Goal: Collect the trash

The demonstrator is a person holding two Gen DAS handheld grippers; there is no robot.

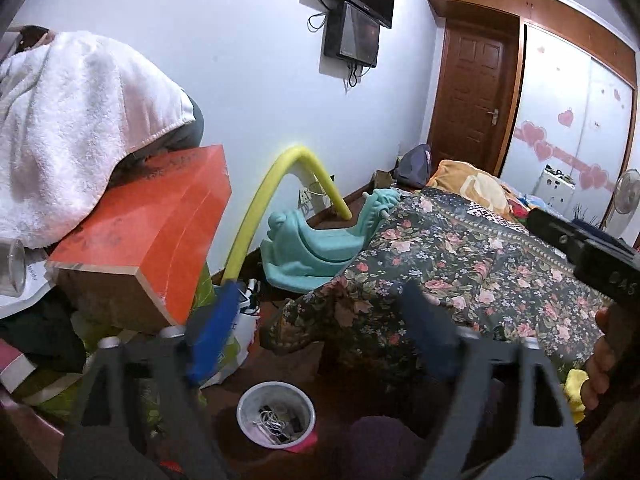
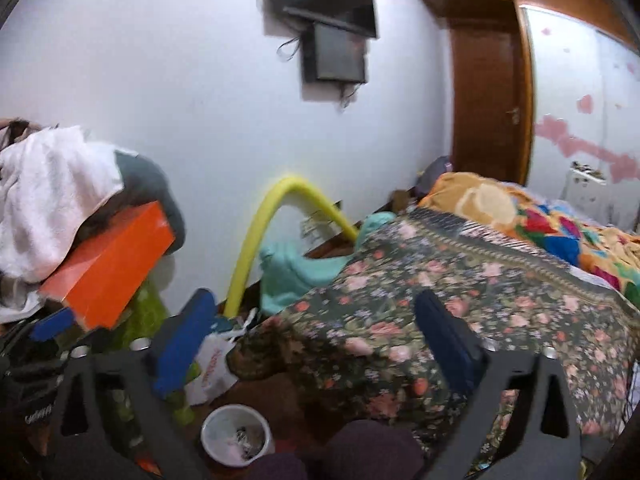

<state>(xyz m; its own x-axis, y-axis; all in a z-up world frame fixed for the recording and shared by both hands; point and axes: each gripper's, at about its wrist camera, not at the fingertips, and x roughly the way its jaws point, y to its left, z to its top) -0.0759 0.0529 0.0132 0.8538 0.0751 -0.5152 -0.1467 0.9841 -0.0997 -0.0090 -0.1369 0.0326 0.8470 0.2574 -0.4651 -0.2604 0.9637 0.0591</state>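
Hovering With Both Grippers Empty Above the Trash Cup

Hovering over the round white plastic cup [image 1: 276,416] that stands on the dark floor, the left gripper [image 1: 320,332] has its two blue-padded fingers [image 1: 212,336] spread wide apart, with nothing between them. The cup serves as the landmark for every position below. It holds small scraps, among them tangled white cord and bits of paper, and it sits below and between the left gripper's fingers in the left wrist view.

The right gripper [image 2: 316,344] also has its jaws wide apart and empty; in its own view the cup [image 2: 236,436] lies below its left finger. The right gripper's body [image 1: 592,256] and the hand [image 1: 604,364] holding it appear to the right of the cup in the left wrist view.

Beyond the cup and to its right lies the bed with the dark floral cover [image 1: 460,264]. Just behind the cup lies a white plastic bag [image 2: 212,364]. Behind and left of the cup, an orange rectangular box [image 1: 148,232] rests tilted on a pile, with a white terry towel [image 1: 68,128] draped above it. Farther behind the cup, a bent yellow foam tube [image 1: 276,184] arches over a teal plastic rocking toy [image 1: 316,252] against the white wall.
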